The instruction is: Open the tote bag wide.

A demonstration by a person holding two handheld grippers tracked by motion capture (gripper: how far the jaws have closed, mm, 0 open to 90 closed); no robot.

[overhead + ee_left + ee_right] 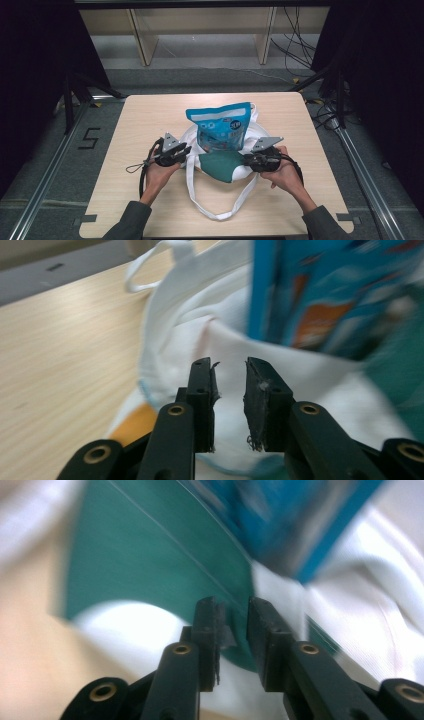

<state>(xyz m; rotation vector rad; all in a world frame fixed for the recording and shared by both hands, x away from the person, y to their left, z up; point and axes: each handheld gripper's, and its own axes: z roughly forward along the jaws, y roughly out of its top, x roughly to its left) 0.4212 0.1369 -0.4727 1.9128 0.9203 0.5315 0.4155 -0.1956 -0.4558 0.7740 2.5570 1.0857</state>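
Wooden table (125, 150) | white tote bag (197, 137) mid-table, blue snack pouch (220, 127) upright inside, green patch (220, 165) in front | left gripper (186, 151), right gripper (246, 159) flank bag, jaws slightly apart, holding nothing | shelf legs (142, 42), cables (295, 45) behind

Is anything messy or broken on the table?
Nothing looks broken or spilled. The blue snack pouch sticks halfway out of the white cloth bag, leaning back, and the bag's straps sprawl loose across the table toward the near edge.

White tote bag (220, 165) on wooden table (145, 120)
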